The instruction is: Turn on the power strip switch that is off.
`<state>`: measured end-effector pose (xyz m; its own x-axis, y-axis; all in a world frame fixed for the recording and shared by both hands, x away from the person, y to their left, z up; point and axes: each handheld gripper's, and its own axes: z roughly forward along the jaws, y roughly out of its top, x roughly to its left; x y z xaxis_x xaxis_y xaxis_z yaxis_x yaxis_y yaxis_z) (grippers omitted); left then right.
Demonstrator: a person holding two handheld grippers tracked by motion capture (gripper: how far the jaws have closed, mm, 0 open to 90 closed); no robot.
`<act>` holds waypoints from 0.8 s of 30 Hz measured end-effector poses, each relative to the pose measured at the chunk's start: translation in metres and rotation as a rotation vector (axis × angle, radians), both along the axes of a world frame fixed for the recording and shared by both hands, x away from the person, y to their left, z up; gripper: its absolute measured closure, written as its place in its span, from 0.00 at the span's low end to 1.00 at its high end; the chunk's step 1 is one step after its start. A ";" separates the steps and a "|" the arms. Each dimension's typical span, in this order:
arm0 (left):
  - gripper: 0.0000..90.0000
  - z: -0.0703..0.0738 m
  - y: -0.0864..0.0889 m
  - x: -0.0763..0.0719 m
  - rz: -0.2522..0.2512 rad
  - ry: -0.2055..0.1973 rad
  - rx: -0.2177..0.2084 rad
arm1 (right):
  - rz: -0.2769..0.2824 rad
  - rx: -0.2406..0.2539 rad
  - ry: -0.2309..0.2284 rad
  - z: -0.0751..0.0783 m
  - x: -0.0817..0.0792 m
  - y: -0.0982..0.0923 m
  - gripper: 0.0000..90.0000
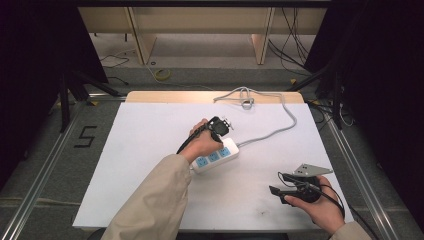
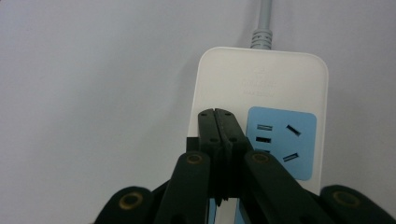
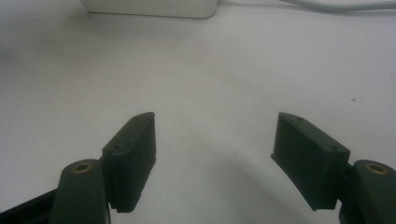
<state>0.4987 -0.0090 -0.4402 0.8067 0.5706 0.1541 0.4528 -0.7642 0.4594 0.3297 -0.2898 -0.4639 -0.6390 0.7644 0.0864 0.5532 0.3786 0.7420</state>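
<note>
Two black jaws of the left gripper (image 2: 218, 114) rise closest to the lens in the left gripper view, pressed flat together with nothing between them, their tips over the white power strip (image 2: 261, 79). That strip lies near the middle of the white tabletop (image 1: 150, 150), set at a slant in the high view, with a row of blue socket panels on its top face; the nearest blue socket (image 2: 281, 142) sits just beside the closed tips. Whether the tips actually touch the strip's surface cannot be told. A grey cord (image 1: 270, 131) leaves the far end of the strip, runs toward the back of the table and ends in a loose coil (image 1: 243, 98) near the wooden rear edge. The person's left hand (image 1: 201, 142), in a beige sleeve (image 1: 150, 200), holds the left gripper above the strip.

Well apart from it, near the front right corner of the table, the right hand (image 1: 320, 202) holds the right gripper (image 1: 277, 184), which carries a grey three-cornered plate (image 1: 312, 170) on top. In the right gripper view its jaws stand wide apart with bare tabletop between them, and the strip's edge shows far off at the top.
</note>
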 end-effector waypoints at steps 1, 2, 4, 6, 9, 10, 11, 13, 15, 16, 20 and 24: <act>1.00 0.000 0.000 0.000 0.001 -0.001 0.003 | 0.000 0.000 0.000 0.000 0.000 0.000 0.34; 1.00 0.000 -0.001 0.000 -0.004 -0.003 0.007 | 0.000 -0.002 0.001 0.000 0.000 0.000 0.34; 1.00 0.000 -0.001 0.000 -0.005 -0.002 0.008 | 0.000 -0.001 0.002 0.000 0.000 0.000 0.34; 1.00 0.002 0.000 0.000 0.003 -0.001 -0.012 | 0.000 0.000 0.000 0.000 0.000 0.000 0.34; 1.00 0.001 0.000 0.000 0.003 -0.001 -0.016 | 0.000 0.000 0.003 0.000 0.000 0.000 0.34; 1.00 0.001 0.000 0.001 0.001 -0.002 -0.017 | 0.000 0.001 0.002 0.000 0.000 0.000 0.34; 1.00 0.002 0.000 0.000 0.001 -0.003 -0.018 | 0.000 0.001 0.001 0.000 0.000 0.000 0.34; 1.00 0.002 -0.001 0.000 -0.004 -0.007 -0.022 | -0.001 0.002 0.001 0.000 0.000 0.000 0.34; 1.00 0.004 -0.001 0.000 -0.007 -0.015 -0.027 | -0.002 0.002 0.001 0.000 0.000 0.000 0.34; 1.00 0.004 -0.001 -0.001 0.003 -0.021 -0.037 | -0.002 0.002 0.002 0.000 0.000 0.000 0.34; 1.00 0.007 0.002 0.000 0.006 -0.022 -0.040 | -0.001 0.001 0.001 0.000 0.000 0.000 0.34; 0.99 0.013 0.005 -0.001 0.012 -0.034 -0.064 | -0.002 0.001 -0.002 0.000 0.000 0.000 0.34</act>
<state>0.4975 -0.0036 -0.4275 0.7947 0.5897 0.1442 0.4450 -0.7273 0.5225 0.3298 -0.2900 -0.4636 -0.6377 0.7655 0.0863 0.5527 0.3766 0.7435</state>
